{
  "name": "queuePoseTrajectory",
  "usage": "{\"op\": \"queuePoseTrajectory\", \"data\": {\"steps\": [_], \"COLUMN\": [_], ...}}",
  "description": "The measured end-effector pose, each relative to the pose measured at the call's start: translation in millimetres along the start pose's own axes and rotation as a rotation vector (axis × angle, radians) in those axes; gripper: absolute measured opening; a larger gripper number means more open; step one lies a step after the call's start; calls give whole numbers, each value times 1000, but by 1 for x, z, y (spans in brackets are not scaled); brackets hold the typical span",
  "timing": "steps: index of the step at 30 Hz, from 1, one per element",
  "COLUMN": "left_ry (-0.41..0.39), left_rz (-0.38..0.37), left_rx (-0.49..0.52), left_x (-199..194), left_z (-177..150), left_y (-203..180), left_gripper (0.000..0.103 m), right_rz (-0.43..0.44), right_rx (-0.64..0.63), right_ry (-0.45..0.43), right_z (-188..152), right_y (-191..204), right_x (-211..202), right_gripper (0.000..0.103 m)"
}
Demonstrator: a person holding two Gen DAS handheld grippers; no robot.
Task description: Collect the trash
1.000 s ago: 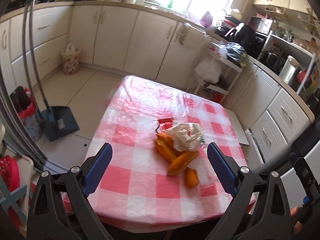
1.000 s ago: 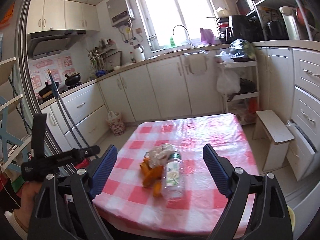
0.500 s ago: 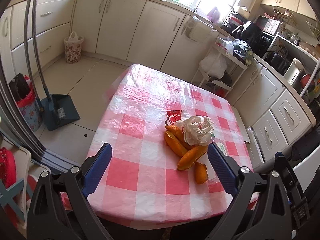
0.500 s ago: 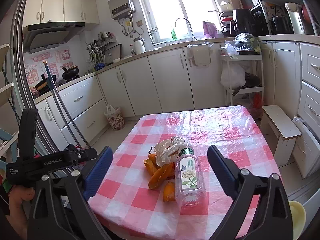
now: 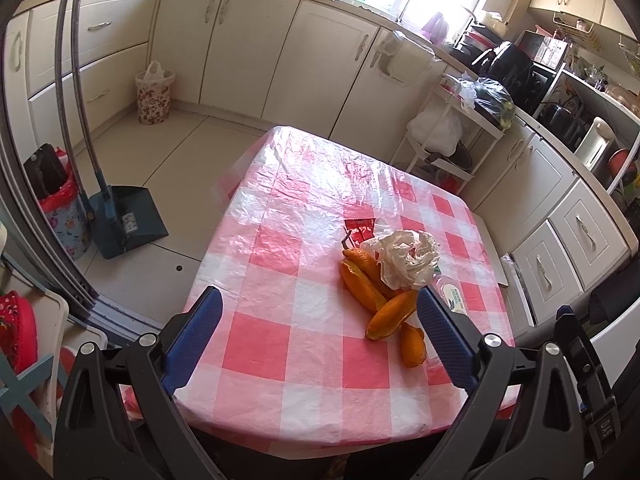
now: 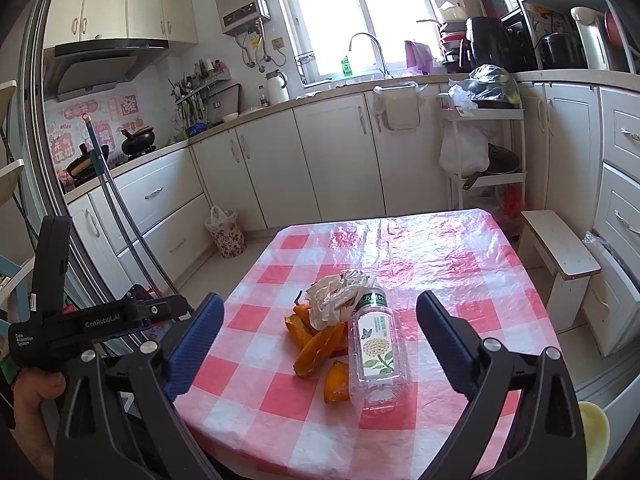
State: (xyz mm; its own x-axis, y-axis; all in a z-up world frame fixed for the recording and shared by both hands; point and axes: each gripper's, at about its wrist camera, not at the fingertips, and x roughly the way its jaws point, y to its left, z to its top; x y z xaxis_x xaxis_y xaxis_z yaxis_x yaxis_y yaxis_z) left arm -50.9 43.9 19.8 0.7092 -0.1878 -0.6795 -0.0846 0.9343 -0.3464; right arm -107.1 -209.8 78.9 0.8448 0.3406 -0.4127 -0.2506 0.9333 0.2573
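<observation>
Plastic bottle touching orange peels, crumpled bag.

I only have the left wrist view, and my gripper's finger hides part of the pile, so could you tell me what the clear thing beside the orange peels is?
Observer: A plastic bottle lying on its side, neck toward the crumpled tissue.
Operator: Thanks. Is the right gripper holding it?
Observer: No. The right gripper is open, its jaws just been opening; the bottle lies ahead, untouched.
Operator: Does a peel touch it?
Observer: One orange peel lies against its side.
</observation>
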Motion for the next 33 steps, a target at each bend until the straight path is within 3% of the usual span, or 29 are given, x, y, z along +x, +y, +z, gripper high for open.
{"op": "queuePoseTrajectory", "data": {"steps": [33], "left_ry": [8], "left_rz": [3], "left_rx": [21], "left_x": [3], "left_z": [-5], "left_y": [-4], "left_gripper": [95], "right_rz": [-8], "right_rx": [7], "right_ry": [-4], "right_z": [-1], "right_y": [-5], "right_x": [-2], "right_gripper": [93]}}
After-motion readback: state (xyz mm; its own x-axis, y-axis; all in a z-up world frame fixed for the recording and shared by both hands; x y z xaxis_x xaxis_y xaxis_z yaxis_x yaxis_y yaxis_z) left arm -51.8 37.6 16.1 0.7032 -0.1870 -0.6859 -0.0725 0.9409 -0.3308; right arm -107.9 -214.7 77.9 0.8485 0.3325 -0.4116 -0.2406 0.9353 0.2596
